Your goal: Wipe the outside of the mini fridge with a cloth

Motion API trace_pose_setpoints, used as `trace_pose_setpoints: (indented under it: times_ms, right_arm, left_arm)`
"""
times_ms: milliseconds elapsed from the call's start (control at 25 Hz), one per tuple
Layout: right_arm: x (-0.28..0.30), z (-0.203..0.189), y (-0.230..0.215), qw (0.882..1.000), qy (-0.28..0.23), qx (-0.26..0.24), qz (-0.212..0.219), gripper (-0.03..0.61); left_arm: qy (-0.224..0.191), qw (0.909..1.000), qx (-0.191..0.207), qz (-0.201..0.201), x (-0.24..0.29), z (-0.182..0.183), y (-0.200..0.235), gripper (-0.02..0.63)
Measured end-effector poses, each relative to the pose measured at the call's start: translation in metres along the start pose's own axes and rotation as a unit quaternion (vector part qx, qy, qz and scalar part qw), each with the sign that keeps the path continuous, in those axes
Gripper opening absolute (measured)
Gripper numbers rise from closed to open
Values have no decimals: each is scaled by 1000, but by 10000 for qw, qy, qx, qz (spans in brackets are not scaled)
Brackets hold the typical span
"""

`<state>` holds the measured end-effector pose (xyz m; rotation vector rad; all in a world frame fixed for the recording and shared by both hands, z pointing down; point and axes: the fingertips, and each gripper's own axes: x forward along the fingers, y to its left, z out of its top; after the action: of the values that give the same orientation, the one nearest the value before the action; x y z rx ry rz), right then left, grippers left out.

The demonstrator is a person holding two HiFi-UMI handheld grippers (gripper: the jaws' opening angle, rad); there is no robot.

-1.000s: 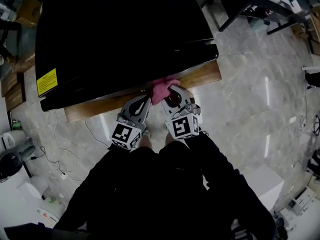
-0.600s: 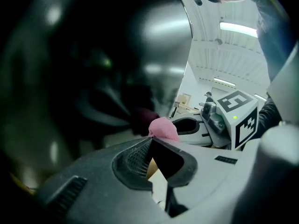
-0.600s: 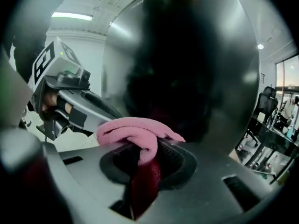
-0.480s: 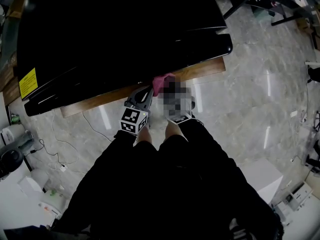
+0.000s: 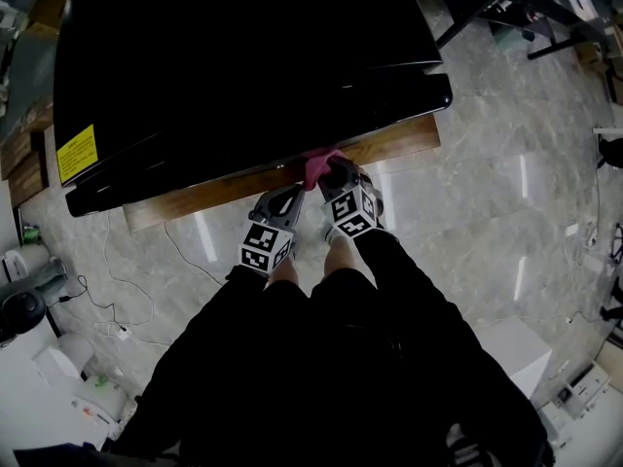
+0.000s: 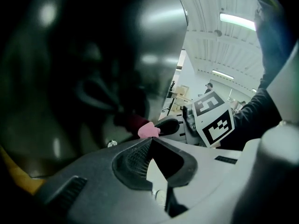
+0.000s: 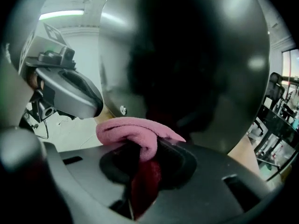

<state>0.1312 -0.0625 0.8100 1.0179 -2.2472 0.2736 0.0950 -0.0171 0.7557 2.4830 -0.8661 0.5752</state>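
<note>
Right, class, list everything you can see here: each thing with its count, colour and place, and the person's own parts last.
Mini fridge: one, glossy black, on the wooden table.
Label: one, yellow, near the fridge's left corner.
Wooden table: one, brown, under the fridge.
Cloth: one, pink, at the fridge's front edge.
Floor: one, grey marbled, all around.
Left gripper: one, grey, jaws together, empty.
Right gripper: one, grey, shut on the cloth.
Sleeves: two, black, behind the grippers.
</note>
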Motion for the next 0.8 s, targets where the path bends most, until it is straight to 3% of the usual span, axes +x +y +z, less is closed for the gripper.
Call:
trace_pose_setpoints:
  times_ms: [320, 520, 680, 800]
  right_arm:
    - [-104, 117, 51, 9938, -1067, -232, 189, 98]
    - [-147, 195, 98, 9874, -1531, -200, 332, 97]
    - [-172, 259, 132, 9803, -1891, -270, 511, 98]
    - [-194, 311, 143, 9734, -2209, -389, 466, 97]
  left_arm:
    - [-456, 9971, 493, -345, -112, 58, -31, 5]
    - [-1040, 9929, 351, -463, -187, 100, -31, 5]
    - [-1544, 9850, 486, -598, -249, 135, -24, 5]
    - [-1612, 9823, 593, -751, -287, 164, -21, 5]
